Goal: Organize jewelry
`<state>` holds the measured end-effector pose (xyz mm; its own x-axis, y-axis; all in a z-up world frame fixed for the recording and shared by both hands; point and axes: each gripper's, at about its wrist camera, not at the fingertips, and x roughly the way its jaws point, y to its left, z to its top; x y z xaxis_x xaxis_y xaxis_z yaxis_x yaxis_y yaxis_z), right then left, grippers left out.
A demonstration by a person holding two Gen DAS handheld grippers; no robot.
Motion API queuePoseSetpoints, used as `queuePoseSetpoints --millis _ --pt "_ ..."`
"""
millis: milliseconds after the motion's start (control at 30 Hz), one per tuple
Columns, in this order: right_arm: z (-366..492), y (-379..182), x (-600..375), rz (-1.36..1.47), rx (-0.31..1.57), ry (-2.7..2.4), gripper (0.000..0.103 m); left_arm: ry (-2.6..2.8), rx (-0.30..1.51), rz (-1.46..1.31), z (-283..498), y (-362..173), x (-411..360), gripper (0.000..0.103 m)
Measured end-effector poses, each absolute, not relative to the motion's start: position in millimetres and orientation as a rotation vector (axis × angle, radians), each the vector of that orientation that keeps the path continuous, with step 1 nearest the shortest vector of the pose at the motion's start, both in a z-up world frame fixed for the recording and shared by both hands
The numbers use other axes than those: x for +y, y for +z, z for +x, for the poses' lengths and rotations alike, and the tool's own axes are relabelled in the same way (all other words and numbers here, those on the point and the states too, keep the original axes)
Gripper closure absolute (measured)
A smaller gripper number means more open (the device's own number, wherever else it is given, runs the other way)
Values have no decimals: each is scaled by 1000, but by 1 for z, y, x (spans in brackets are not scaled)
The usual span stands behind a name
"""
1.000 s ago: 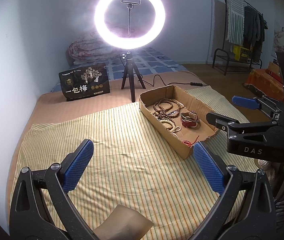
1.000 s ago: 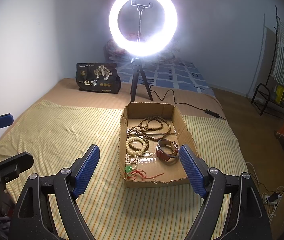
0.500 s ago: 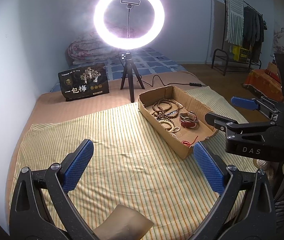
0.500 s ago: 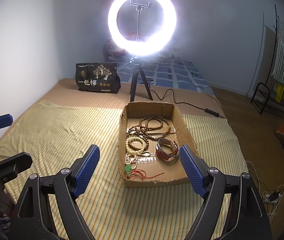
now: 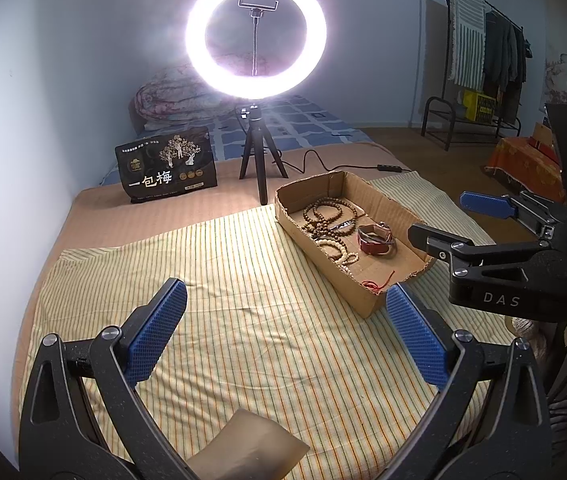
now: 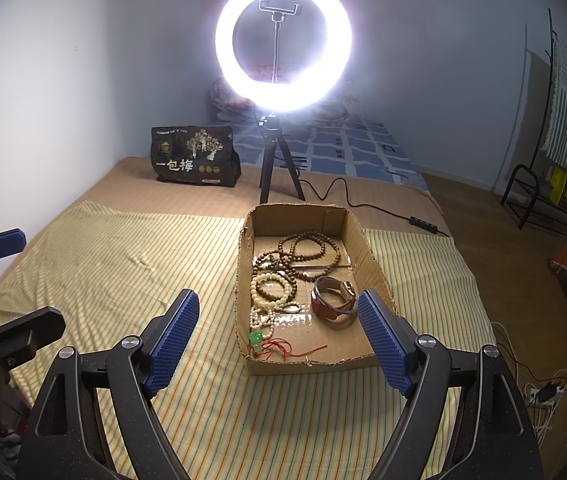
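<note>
An open cardboard box (image 6: 375, 262) (image 5: 307, 236) lies on a yellow striped cloth (image 6: 123, 264) on the bed. It holds brown bead strands (image 6: 307, 250) (image 5: 323, 216), cream bead bracelets (image 6: 269, 292), a brown leather watch (image 6: 333, 300) (image 5: 375, 238) and a green pendant on red cord (image 6: 257, 338). My right gripper (image 6: 277, 338) is open and empty, hovering above the box's near end. My left gripper (image 5: 285, 334) is open and empty over the cloth, left of the box. The right gripper also shows in the left wrist view (image 5: 459, 220).
A lit ring light on a black tripod (image 6: 273, 164) (image 5: 257, 160) stands behind the box, its cable (image 6: 371, 206) trailing right. A black snack bag (image 6: 195, 158) (image 5: 167, 170) stands at the back left. A clothes rack (image 5: 479, 80) stands far right.
Both grippers have drifted very slightly; the box sits a touch further left in the left wrist view. The jewelry has not moved.
</note>
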<state>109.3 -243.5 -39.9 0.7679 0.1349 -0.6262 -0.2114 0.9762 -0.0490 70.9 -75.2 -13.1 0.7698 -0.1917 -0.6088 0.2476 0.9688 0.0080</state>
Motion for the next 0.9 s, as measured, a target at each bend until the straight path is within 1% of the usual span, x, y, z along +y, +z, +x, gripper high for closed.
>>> queuePoseSetpoints --millis 900 --pt "108 -43 -242 -115 676 188 21 -243 649 91 71 -11 -77 1"
